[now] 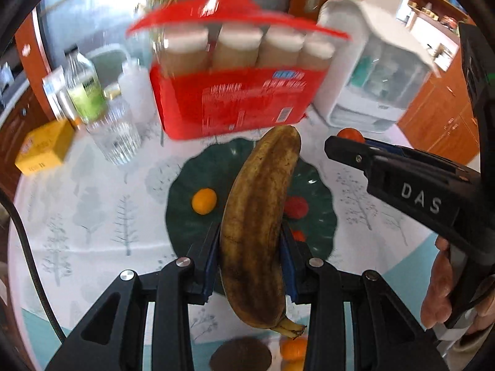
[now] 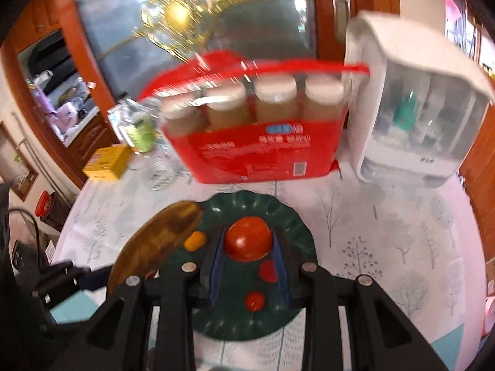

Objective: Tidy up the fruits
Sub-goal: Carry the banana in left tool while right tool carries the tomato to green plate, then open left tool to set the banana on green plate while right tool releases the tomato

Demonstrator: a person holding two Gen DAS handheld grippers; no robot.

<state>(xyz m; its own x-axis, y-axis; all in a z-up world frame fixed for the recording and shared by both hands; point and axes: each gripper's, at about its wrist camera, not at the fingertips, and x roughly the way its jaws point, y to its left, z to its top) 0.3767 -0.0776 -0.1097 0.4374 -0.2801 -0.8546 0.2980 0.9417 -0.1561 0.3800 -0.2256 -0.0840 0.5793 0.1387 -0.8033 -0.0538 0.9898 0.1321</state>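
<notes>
**Camera setup: both wrist views**

Your left wrist camera looks steeply down along its fingers, close over the green plate (image 1: 185,216). Your right wrist camera does likewise. Both views share that plate, the red carton (image 2: 263,151) beyond it, and the tablecloth (image 1: 92,210).

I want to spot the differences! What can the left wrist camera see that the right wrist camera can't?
Only the left wrist view shows the ribbed clear drinking glass, a fuzzy brown kiwi and an orange mandarin at the bottom edge, and a hand.

Only the right wrist view shows the metal door handle.

Both show the dark green scalloped plate, the spotted brown banana in the left gripper, the red tomato in the right gripper, and the red carton of jars.
</notes>
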